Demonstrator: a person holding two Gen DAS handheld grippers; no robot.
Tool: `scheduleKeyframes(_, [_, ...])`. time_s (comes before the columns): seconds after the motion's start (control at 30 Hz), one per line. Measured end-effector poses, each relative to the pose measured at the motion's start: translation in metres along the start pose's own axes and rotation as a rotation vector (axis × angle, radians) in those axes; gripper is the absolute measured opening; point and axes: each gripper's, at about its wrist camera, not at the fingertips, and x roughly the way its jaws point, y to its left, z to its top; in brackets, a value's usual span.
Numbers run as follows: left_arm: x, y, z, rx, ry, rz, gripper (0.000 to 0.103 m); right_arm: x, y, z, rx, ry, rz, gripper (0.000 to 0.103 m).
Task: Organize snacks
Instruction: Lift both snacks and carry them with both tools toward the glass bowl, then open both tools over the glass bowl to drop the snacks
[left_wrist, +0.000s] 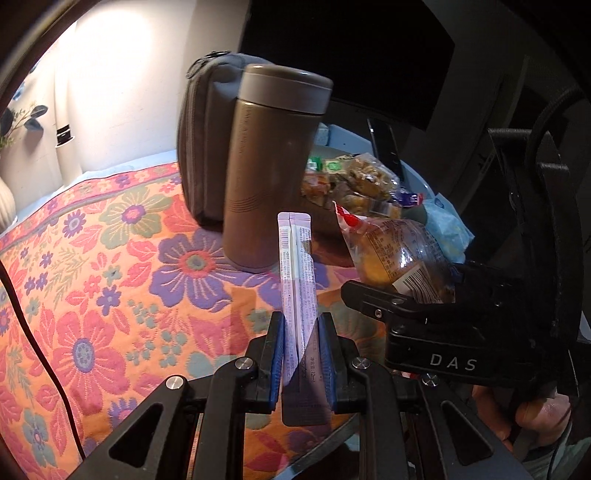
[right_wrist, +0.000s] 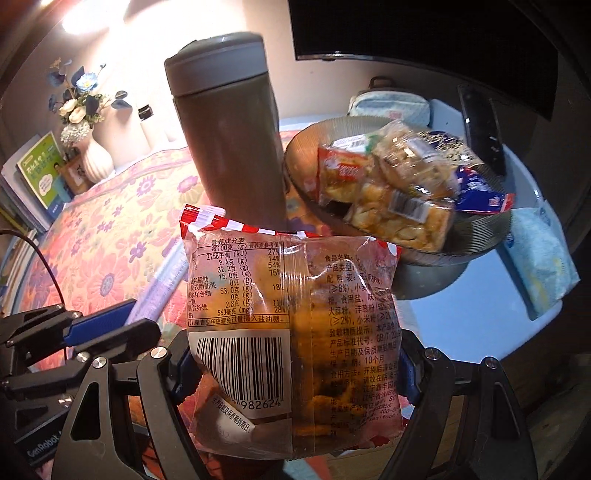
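My left tongs are clenched on a thin lilac stick sachet with small print. The blue pads press it from both sides near its lower end, and the sachet stands up and away from the tongs, a little tilted. My right tongs are grasping a clear plastic snack bag with a red and white striped top edge. The bag is wide, so the two fingers stand well apart with the bag pressed between them, its barcode side facing the camera. Both tongs point downward at a slope, close beside each other; in the left view the right tongs are just to the right of the sachet, and a hand shows below them.

Behind the two packets stands a tall brown metal thermos with a lid on the surface with the orange flowered cloth. Right of the thermos is a ribbed grey glass bowl filled with several other snack packets. A pale blue tissue pack lies just beside the bowl. A grey zipped pouch stands behind the thermos.
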Motion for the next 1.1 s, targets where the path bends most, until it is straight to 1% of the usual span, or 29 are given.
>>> scheduleKeyframes(0.2, [-0.002, -0.026, 0.011, 0.047, -0.017, -0.019, 0.017, -0.015, -0.018, -0.004, 0.027, -0.027, -0.013, 0.081])
scheduleKeyframes(0.4, [0.001, -0.053, 0.022, 0.091, -0.027, -0.043, 0.017, -0.03, -0.045, -0.006, 0.074, -0.046, -0.007, 0.081])
scheduleKeyframes(0.53, [0.004, -0.072, 0.03, 0.117, -0.034, -0.059, 0.017, -0.045, -0.061, -0.006, 0.084, -0.071, -0.04, 0.081])
scheduleKeyframes(0.67, [0.003, -0.09, 0.04, 0.142, -0.052, -0.07, 0.017, -0.058, -0.075, -0.004, 0.092, -0.101, -0.058, 0.081])
scheduleKeyframes(0.77, [0.002, -0.096, 0.048, 0.146, -0.073, -0.073, 0.017, -0.066, -0.086, 0.001, 0.097, -0.119, -0.057, 0.081])
scheduleKeyframes(0.93, [0.005, -0.11, 0.077, 0.137, -0.103, -0.039, 0.017, -0.08, -0.112, 0.028, 0.11, -0.173, -0.042, 0.081])
scheduleKeyframes(1.03, [0.013, -0.121, 0.101, 0.13, -0.12, 0.006, 0.017, -0.083, -0.129, 0.053, 0.124, -0.212, -0.045, 0.081])
scheduleKeyframes(1.1, [0.022, -0.128, 0.118, 0.124, -0.133, 0.057, 0.017, -0.079, -0.142, 0.072, 0.146, -0.23, -0.028, 0.081])
